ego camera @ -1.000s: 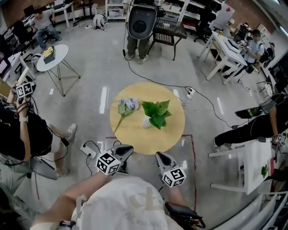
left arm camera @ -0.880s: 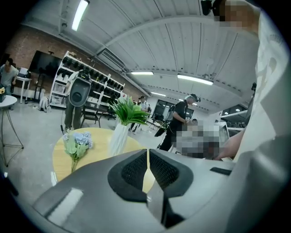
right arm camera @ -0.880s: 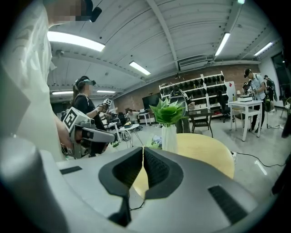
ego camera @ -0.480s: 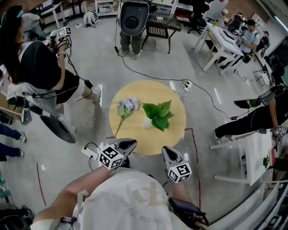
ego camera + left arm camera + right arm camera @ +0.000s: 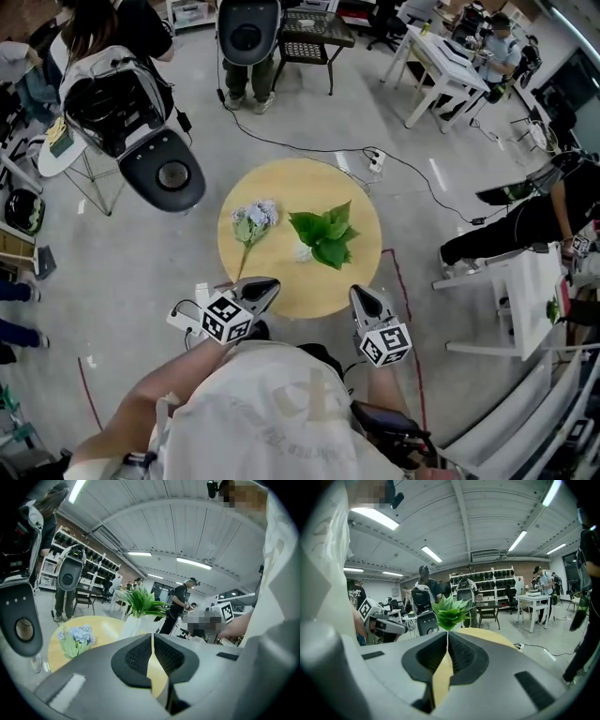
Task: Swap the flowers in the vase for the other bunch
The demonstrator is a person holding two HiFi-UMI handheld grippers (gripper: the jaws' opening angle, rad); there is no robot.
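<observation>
Head view, table: a round yellow table [image 5: 309, 192] stands on the grey floor.
Head view, vase: a small white vase [image 5: 303, 252] stands near the middle of the table and holds the green leafy bunch [image 5: 325, 234].
Head view, other bunch: the pale blue hydrangea [image 5: 255, 216] lies flat on the table, left of the vase and apart from it, with its stem toward the person.
Head view, grippers: the left gripper [image 5: 272, 283] and the right gripper [image 5: 360, 292] are at the near edge of the table, well apart from both bunches.
Left gripper view, jaws: pressed together, with nothing between them.
Left gripper view, beyond the jaws: the hydrangea is at the left, the vase straight ahead.
Right gripper view, jaws: also together and empty.
Right gripper view, beyond the jaws: the green leafy bunch shows just above the tips.
</observation>
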